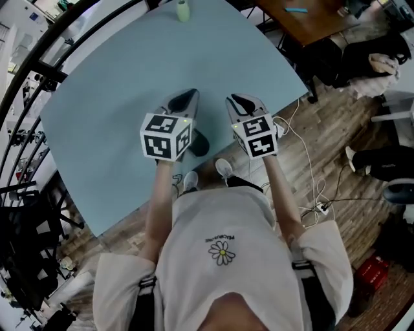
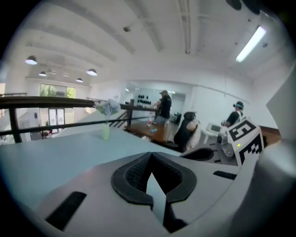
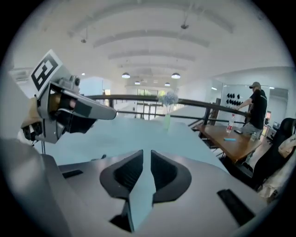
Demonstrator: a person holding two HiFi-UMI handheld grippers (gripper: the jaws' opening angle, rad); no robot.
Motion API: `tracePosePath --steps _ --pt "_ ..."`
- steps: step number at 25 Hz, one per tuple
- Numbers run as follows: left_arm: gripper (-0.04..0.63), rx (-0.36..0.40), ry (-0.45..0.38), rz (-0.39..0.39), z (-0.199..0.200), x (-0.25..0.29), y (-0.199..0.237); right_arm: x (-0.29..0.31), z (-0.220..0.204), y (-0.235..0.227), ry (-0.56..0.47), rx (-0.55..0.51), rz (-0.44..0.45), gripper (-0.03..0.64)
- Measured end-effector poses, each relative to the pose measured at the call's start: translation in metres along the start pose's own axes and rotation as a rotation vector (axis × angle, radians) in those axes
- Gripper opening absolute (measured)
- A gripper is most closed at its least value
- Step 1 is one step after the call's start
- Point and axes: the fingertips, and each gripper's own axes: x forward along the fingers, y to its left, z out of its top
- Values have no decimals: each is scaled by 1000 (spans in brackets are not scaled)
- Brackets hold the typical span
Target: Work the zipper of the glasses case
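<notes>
I see no glasses case in any view, so finding it comes first. My left claw (image 2: 151, 154) is shut tight with nothing in it. My right claw (image 3: 146, 152) has only a thin slit between its jaws, and it is empty too. Both hang side by side over the near edge of the blue bench (image 1: 123, 90). I think I should spot the case, hold it with one claw, then pinch the zipper tab with the other. The bench is wide and bare. Only a small vase (image 1: 184, 10) stands at the far edge, so there is lots of room ahead.
</notes>
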Motion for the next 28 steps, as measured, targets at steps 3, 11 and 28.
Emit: tracePosePath --steps 3,11,28 --pt "15 -69 -237 109 55 -36 1 -22 62 -16 -191 15 -26 33" --pt "15 41 -435 288 98 -92 10 -71 149 -15 -528 -40 -66 9" --pt "14 192 -549 512 117 -154 35 -80 164 15 -600 -52 -81 8"
